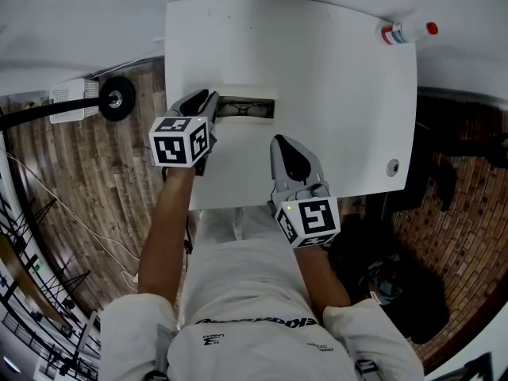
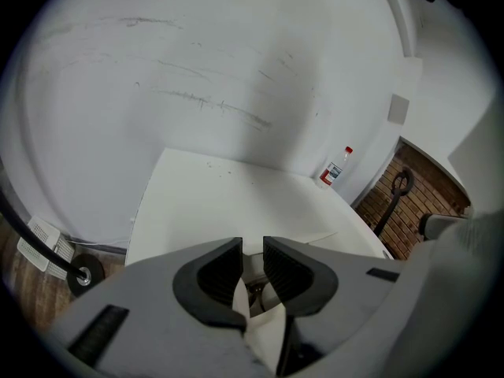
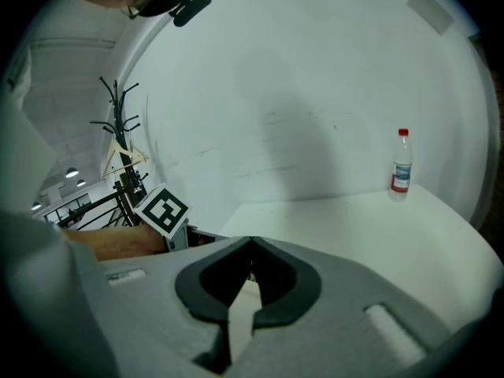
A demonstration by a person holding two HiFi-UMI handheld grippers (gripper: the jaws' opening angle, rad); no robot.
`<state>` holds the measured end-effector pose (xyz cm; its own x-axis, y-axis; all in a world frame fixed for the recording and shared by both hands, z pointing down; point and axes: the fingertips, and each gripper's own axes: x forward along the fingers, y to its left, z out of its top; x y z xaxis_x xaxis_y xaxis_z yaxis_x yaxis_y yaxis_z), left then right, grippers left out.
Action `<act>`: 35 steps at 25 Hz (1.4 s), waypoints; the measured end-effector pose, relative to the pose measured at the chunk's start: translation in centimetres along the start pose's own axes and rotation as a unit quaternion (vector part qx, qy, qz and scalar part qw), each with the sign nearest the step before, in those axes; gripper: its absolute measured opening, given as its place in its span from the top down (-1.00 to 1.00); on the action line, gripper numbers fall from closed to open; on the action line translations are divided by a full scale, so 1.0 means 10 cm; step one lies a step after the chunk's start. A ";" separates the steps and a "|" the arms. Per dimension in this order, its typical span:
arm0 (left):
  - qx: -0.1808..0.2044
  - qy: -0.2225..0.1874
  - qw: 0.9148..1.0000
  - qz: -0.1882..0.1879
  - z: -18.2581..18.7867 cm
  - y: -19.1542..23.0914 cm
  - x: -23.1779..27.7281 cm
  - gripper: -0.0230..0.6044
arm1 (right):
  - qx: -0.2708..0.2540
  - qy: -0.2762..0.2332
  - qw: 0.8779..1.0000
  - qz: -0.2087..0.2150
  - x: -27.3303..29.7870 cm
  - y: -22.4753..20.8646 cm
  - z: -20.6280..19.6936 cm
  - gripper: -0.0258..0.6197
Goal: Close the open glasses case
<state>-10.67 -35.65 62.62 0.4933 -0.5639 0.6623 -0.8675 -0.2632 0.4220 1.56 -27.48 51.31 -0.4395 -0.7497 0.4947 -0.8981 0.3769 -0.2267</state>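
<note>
glasses case (image 1: pixel 248 106) lay open on the white table (image 1: pixel 341 101), upper middle | left gripper (image 2: pixel 252 249) at its left end, jaws slightly apart, maybe touching it | right gripper (image 3: pixel 250 244) center frame, jaws closed, empty

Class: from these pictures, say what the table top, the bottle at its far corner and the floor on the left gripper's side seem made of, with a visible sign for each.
Table top: likely laminate or painted board; smooth, matte, uniform white.
Bottle: probably clear plastic; see-through body, red cap, printed label.
Floor: wood or wood-look planks; brown grain and board seams.
</note>
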 end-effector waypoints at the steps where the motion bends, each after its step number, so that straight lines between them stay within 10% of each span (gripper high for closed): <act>1: 0.000 -0.002 1.000 0.000 0.00 0.00 0.00 0.68 | -0.001 0.000 1.000 0.000 -0.01 0.00 0.00 0.92; 35: 0.014 -0.001 1.000 0.009 -0.19 -0.07 -0.13 0.70 | -0.010 -0.006 1.000 0.002 -0.15 0.01 0.03 0.92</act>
<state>-10.54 -33.24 62.63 0.4767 -0.5712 0.6682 -0.8782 -0.2751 0.3913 2.16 -26.48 50.25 -0.4427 -0.7552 0.4835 -0.8962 0.3904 -0.2108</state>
